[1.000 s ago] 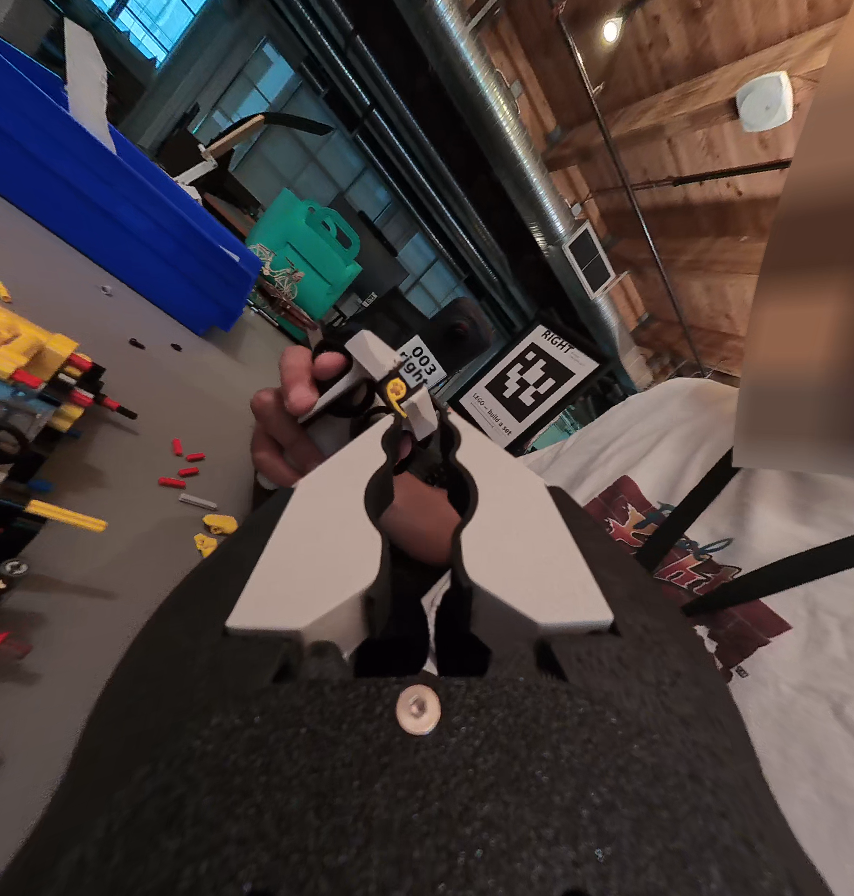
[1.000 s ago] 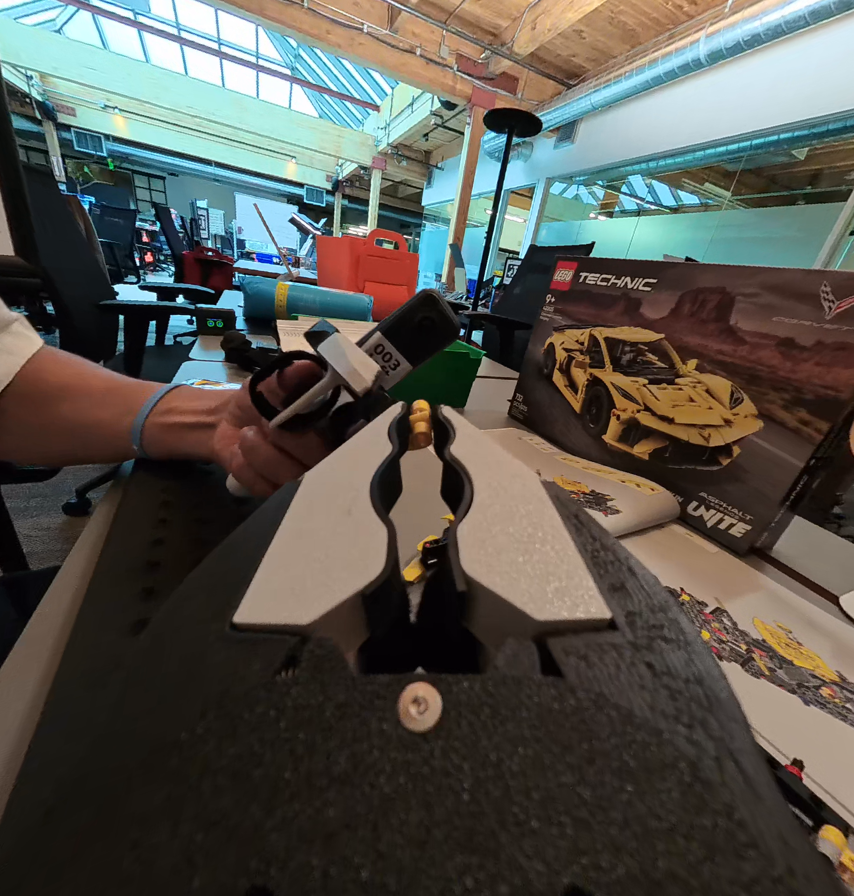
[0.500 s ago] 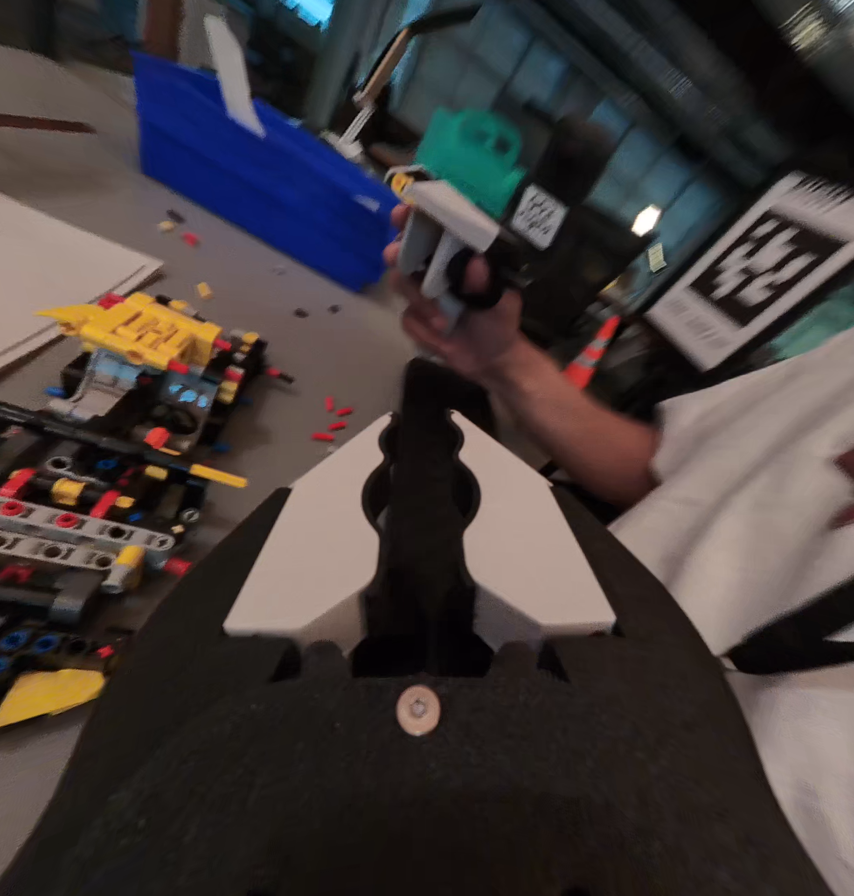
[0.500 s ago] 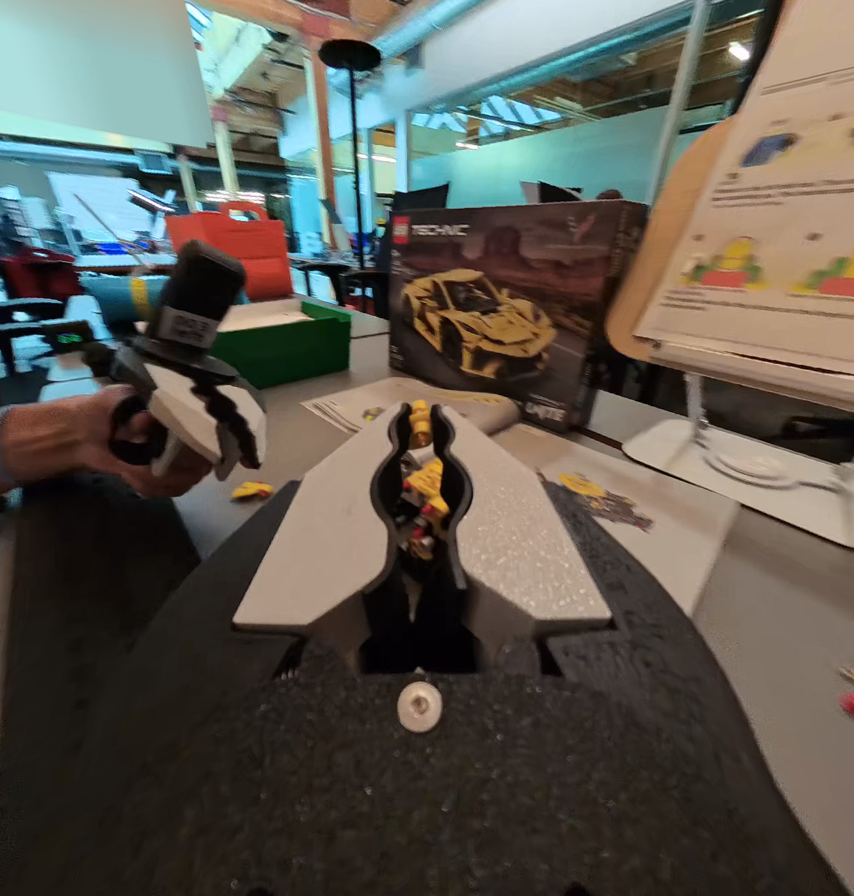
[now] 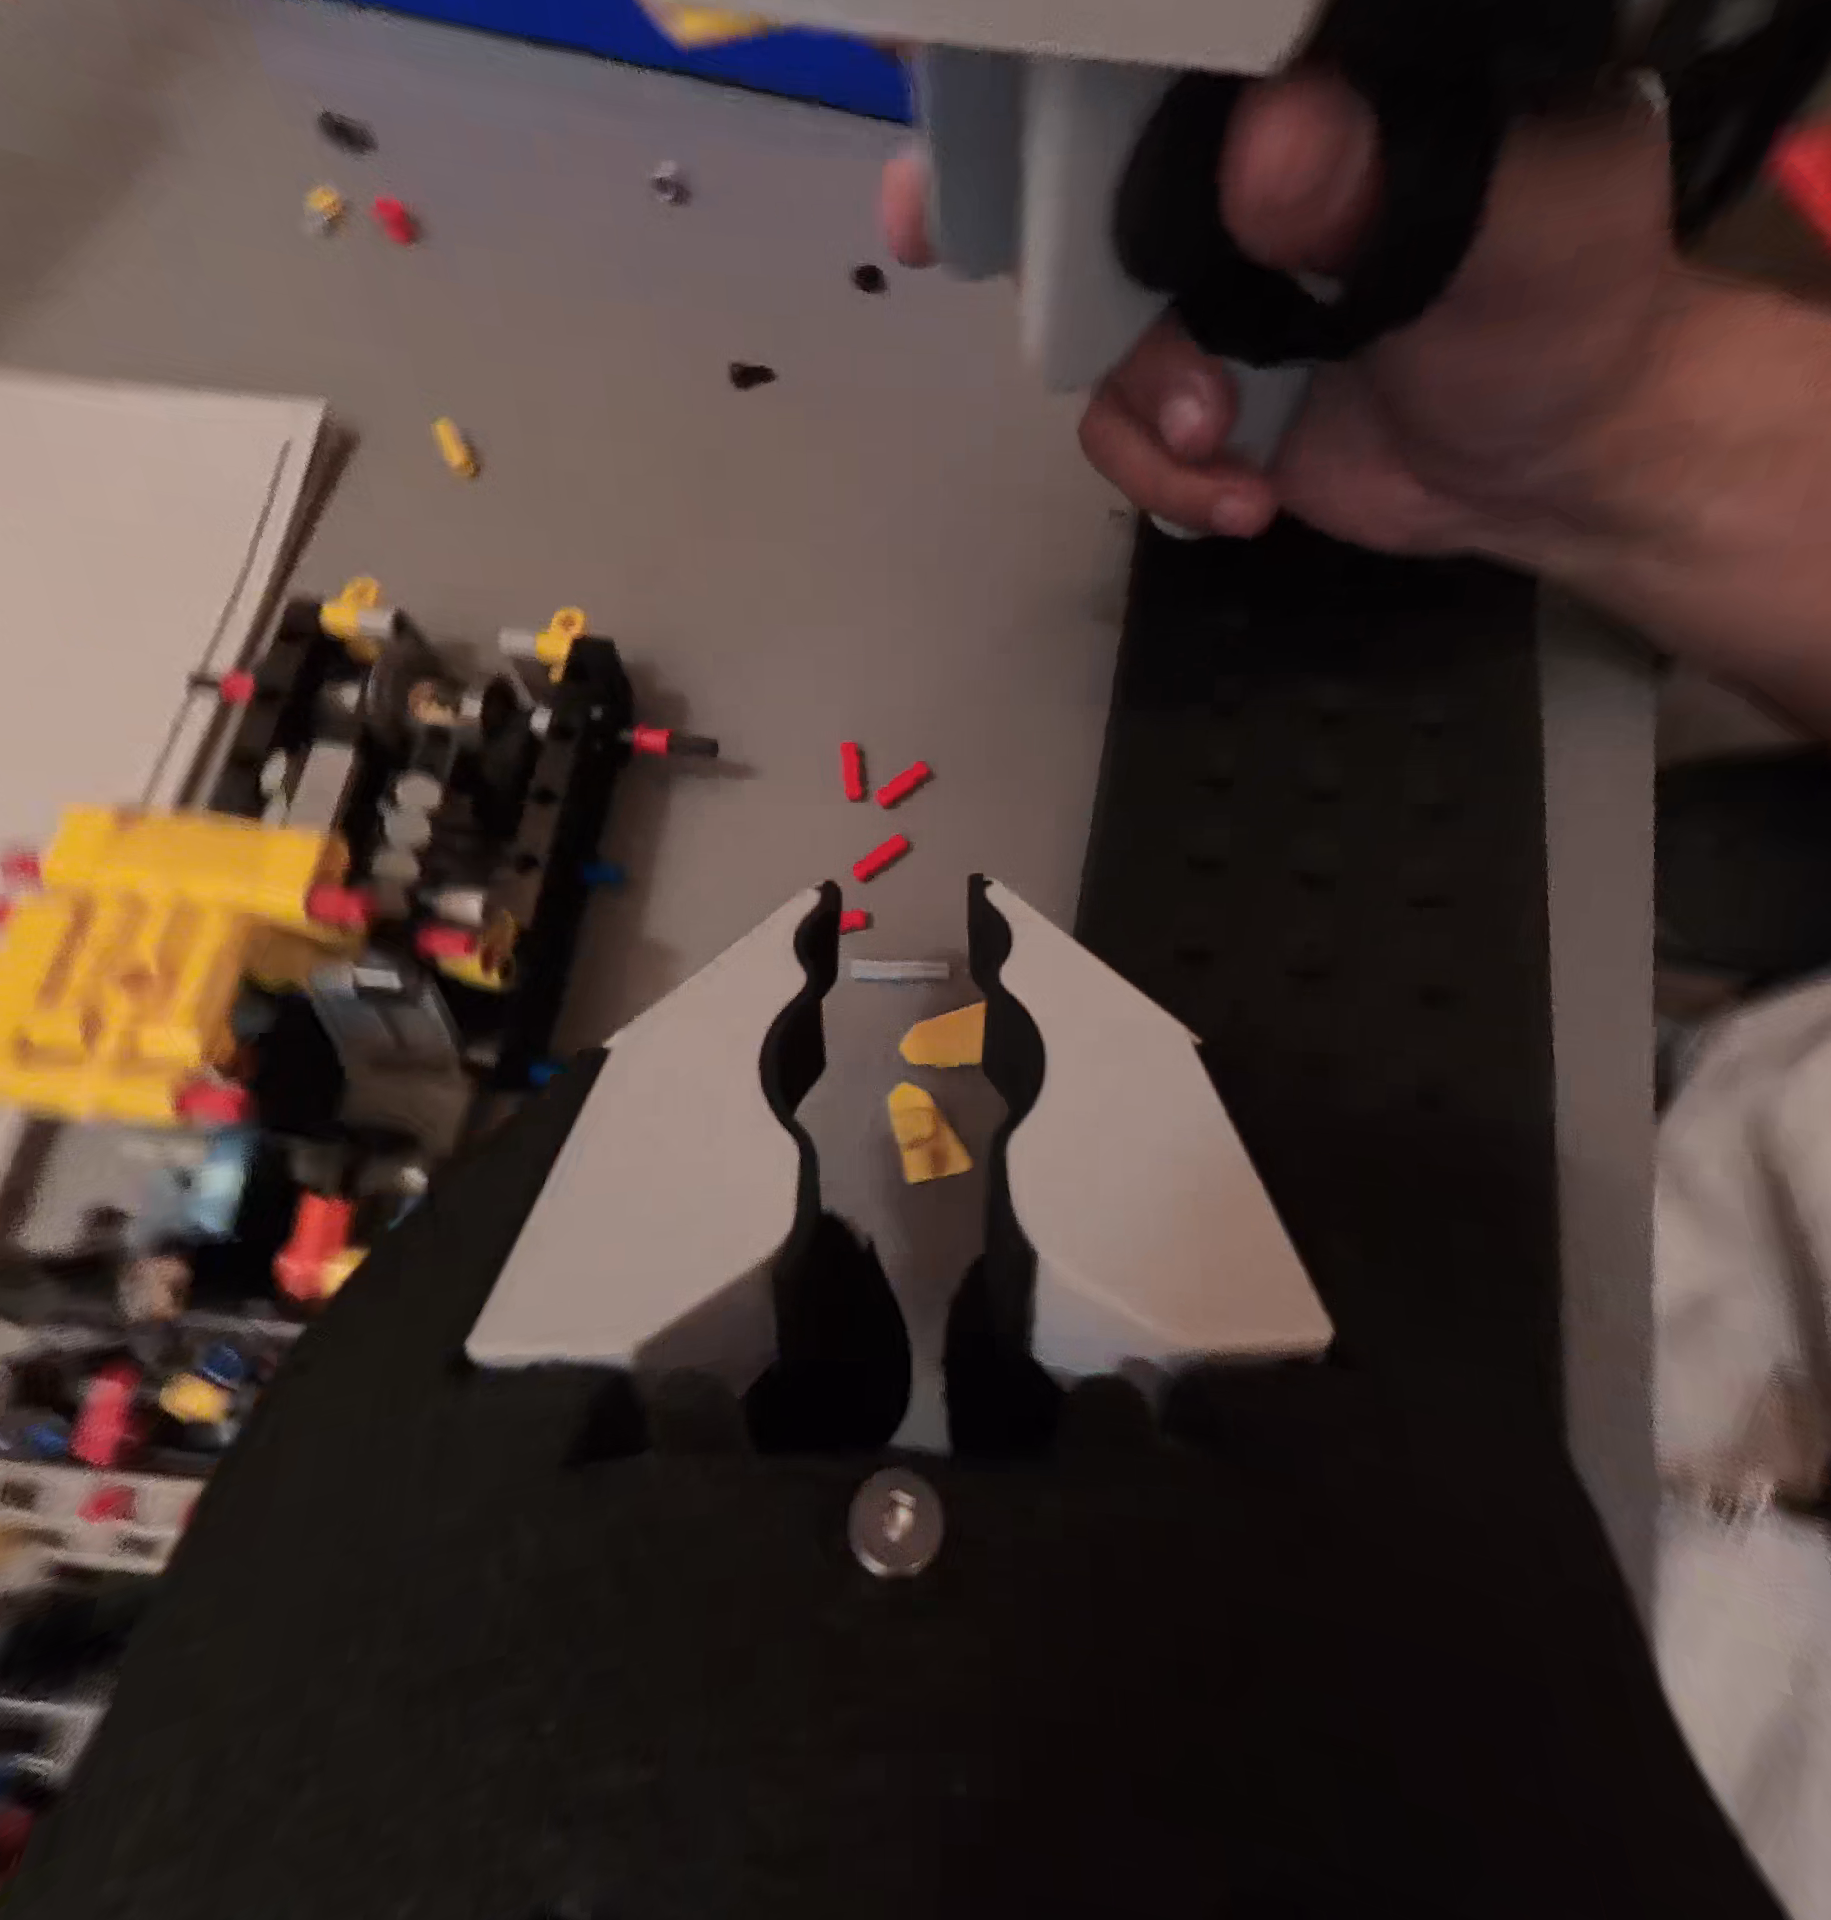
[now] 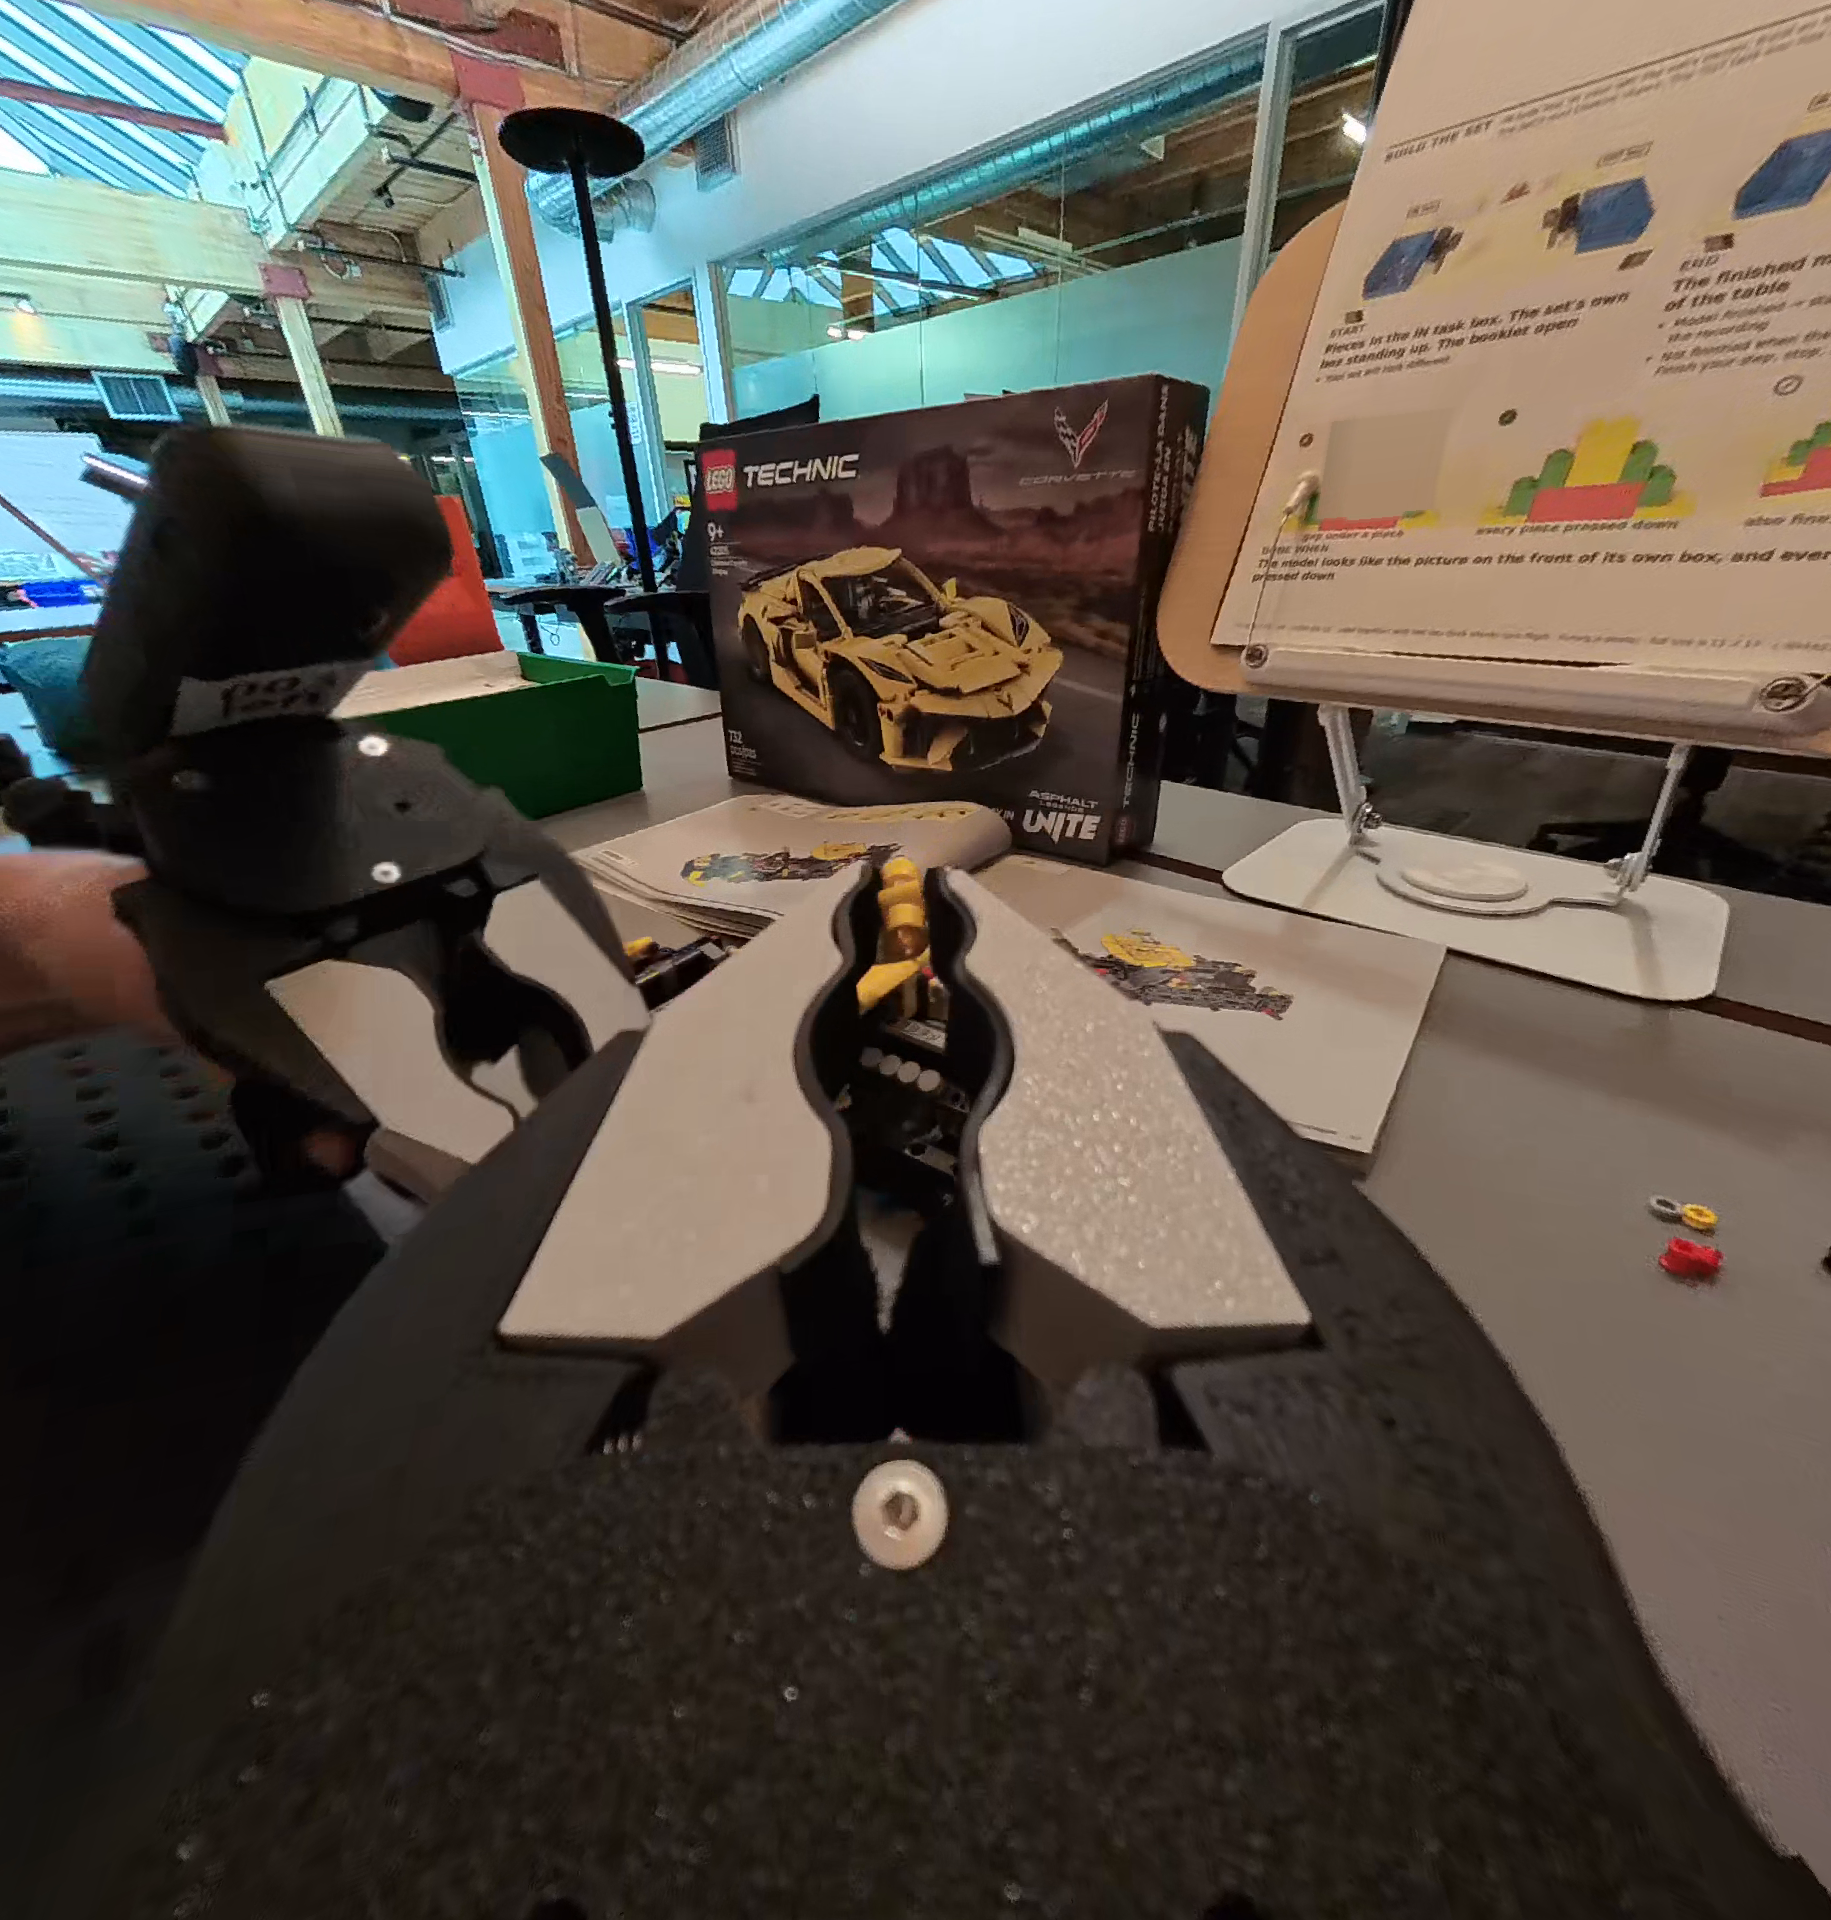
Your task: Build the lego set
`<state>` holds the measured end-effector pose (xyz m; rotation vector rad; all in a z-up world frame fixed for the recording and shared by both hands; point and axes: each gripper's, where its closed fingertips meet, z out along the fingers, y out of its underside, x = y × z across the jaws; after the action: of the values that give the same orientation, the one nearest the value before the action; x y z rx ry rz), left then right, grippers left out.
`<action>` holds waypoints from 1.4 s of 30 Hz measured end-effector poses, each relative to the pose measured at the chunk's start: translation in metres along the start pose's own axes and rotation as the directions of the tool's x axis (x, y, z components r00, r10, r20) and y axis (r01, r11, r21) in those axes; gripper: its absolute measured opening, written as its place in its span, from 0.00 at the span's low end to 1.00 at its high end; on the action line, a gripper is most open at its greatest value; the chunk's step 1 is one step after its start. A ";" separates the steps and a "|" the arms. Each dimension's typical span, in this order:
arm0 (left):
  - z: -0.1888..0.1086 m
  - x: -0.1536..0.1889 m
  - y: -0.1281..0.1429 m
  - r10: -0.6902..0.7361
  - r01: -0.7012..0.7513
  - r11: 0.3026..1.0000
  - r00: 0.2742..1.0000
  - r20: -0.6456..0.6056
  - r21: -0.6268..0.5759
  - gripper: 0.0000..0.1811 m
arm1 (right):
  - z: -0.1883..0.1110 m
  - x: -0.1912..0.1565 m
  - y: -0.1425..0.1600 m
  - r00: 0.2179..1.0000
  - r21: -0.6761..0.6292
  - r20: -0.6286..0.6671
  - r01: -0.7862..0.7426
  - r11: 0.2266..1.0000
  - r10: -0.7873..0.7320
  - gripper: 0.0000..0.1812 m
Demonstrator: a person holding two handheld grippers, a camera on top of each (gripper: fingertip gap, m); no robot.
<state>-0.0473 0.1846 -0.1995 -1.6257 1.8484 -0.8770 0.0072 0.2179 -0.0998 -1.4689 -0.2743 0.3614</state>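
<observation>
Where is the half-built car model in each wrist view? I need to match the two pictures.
Left wrist view: the car model sits at the left edge, mid-height, left of the open left hand-held gripper.
Right wrist view: mostly hidden; its dark parts show in the gap of the right hand-held gripper, below the yellow piece it pinches.
Shared landmark: the black perforated mat.

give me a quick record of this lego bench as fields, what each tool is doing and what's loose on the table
left tool: open, empty, above the table
below it: two yellow pieces, grey pin, red pins
right tool: shut on small yellow piece
partly built model: on the table, left in the left wrist view
set box: upright behind the booklet
</observation>
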 end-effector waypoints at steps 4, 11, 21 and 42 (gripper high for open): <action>0.001 -0.003 0.006 0.330 -0.358 0.918 0.928 -0.171 -0.170 0.14 | -0.003 0.001 -0.003 1.000 0.019 0.010 -0.029 0.999 0.029 0.04; 0.023 -0.018 0.022 0.560 -0.690 0.659 0.716 -0.417 -0.300 0.12 | -0.015 0.011 -0.015 0.993 0.099 0.000 -0.119 0.988 0.119 0.04; 0.034 -0.011 0.029 0.502 -0.685 0.674 0.700 -0.507 -0.278 0.02 | -0.018 0.016 -0.016 0.985 0.117 0.013 -0.173 0.978 0.172 0.04; -0.134 -0.004 -0.078 -0.044 0.531 0.607 0.766 -0.642 0.591 0.02 | 0.023 -0.073 -0.050 0.905 0.257 0.318 -0.370 0.893 0.283 0.04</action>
<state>-0.0955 0.2005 -0.0530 -1.1708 1.1695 -2.1600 -0.0654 0.2067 -0.0453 -1.1462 -0.1746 0.8520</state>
